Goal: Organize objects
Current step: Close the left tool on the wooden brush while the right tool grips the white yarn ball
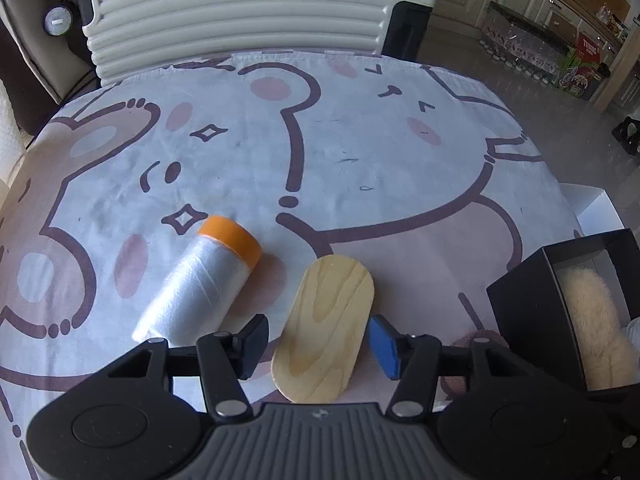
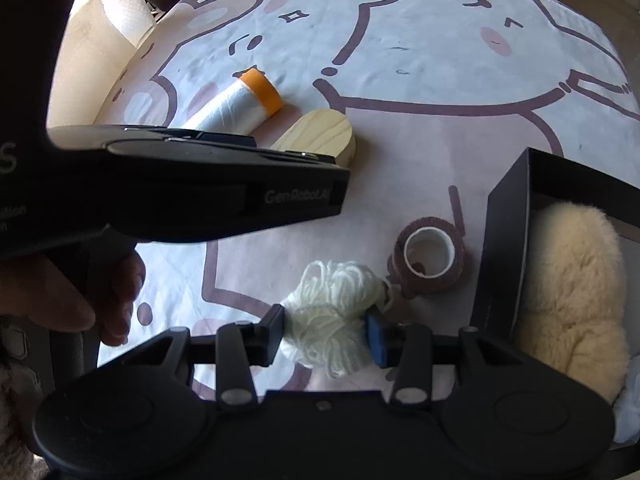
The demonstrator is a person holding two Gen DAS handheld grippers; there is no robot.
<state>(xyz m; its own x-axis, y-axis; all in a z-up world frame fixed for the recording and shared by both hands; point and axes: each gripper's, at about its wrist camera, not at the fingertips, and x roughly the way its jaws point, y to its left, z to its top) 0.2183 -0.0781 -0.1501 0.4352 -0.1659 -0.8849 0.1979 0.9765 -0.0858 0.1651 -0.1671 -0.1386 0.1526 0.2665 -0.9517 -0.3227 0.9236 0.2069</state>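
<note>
Right wrist view: my right gripper [image 2: 326, 338] squeezes the yarn bundle [image 2: 334, 312] near the table's [image 2: 420, 152] right edge, beside the black box [image 2: 504, 240]; loose strands could slip. My left gripper [image 1: 318, 344] straddles the wooden block [image 1: 326, 328], pads not visibly touching it.

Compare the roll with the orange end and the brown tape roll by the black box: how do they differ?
The orange-ended roll is long, wrapped in clear white film, and lies on its side; the brown tape roll is short and ring-like, with its white core hole facing the camera. The first lies beside the wooden block, the second beside the black box. Both rest ungripped on the cloth.
</note>
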